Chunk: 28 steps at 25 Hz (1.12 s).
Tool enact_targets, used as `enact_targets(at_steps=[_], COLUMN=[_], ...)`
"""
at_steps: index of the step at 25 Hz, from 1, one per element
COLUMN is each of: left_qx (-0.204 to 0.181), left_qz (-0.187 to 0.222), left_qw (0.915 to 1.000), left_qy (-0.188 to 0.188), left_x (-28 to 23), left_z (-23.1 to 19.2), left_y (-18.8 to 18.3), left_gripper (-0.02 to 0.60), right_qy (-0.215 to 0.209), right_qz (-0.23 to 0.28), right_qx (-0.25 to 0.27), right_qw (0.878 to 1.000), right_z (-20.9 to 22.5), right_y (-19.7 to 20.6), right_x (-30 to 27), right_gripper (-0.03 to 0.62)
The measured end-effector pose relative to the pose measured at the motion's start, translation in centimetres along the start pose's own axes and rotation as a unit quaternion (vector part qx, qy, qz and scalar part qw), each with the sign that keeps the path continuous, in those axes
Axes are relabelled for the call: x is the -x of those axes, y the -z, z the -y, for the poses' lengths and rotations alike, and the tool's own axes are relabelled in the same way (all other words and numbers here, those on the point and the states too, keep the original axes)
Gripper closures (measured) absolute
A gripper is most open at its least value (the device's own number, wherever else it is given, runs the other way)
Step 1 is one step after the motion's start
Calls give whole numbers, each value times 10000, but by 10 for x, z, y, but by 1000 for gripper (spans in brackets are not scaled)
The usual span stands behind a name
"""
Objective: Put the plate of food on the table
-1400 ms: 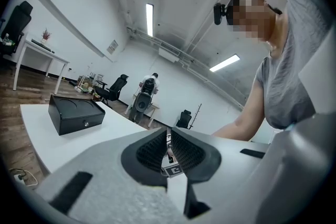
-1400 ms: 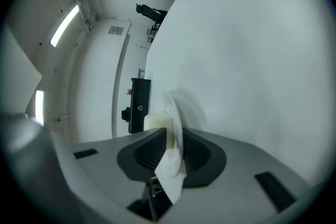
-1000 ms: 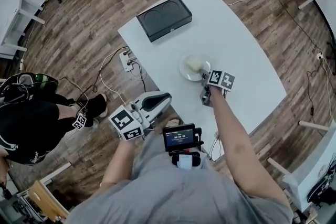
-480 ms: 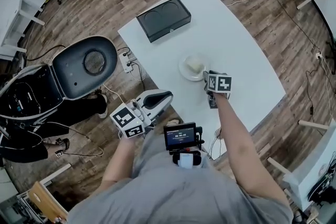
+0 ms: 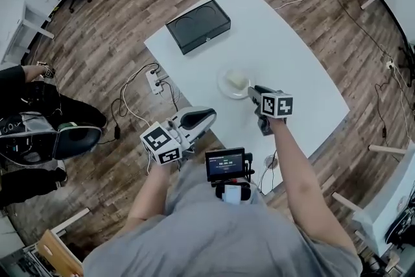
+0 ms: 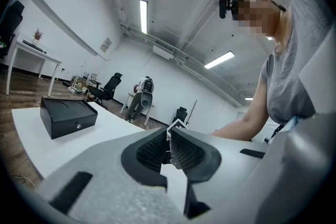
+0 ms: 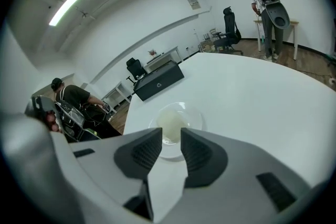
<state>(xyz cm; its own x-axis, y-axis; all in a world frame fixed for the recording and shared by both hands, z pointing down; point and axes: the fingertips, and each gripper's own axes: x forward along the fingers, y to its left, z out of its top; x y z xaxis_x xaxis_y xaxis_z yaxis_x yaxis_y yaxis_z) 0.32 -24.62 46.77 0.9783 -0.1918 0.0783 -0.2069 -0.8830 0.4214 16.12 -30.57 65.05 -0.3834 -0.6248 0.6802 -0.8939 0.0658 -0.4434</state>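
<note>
My right gripper [image 7: 169,135] hangs just beside the plate of food [image 5: 234,82], jaws a little apart with nothing between them. The plate sits on the white surface [image 5: 285,42], well apart from the black box [image 5: 198,24]. My left gripper [image 6: 169,136], farther from the plate, has its jaws pressed together, empty.

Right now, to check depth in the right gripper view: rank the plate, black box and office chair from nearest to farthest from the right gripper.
1. The plate: on the table, just ahead of the right gripper.
2. The black box: farther back on the table, left of centre.
3. The office chair: far back across the room, on the right.
</note>
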Motion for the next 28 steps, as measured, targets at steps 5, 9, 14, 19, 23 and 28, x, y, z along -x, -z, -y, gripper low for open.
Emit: enact_targets(at_steps=[5,9,14,19,23,28], left_qx=[-81,-131,-201,-246,-249,-271], left_qz=[-103,-216,-291,-296,-288,-209], left_qw=[9999,9996,9991,9989,9989,9991], left_qy=[68,137,227,281,275,237], left_x=[-6,-12,-14,-13,-7,0], left_z=[13,24,34,43,49,55], left_y=[8,15,18,16,16,14], left_gripper=[551,551,551,551,551,551], right_qy=[-339,-616,-874,-1028,-1130,-1168], right_qz=[251,496,939,1329,1522,1724], right_qx=[277,408,711,955,1089,1145], right_qw=[9987,9960,9892,9811,9758,9714], right_z=[-19,-35,-63,-90,-109,-122], right_y=[-1,-1,-6,-8,0,14], right_x=[31,55,83,115,134,156], right_gripper=[487,503,517,520,522,539])
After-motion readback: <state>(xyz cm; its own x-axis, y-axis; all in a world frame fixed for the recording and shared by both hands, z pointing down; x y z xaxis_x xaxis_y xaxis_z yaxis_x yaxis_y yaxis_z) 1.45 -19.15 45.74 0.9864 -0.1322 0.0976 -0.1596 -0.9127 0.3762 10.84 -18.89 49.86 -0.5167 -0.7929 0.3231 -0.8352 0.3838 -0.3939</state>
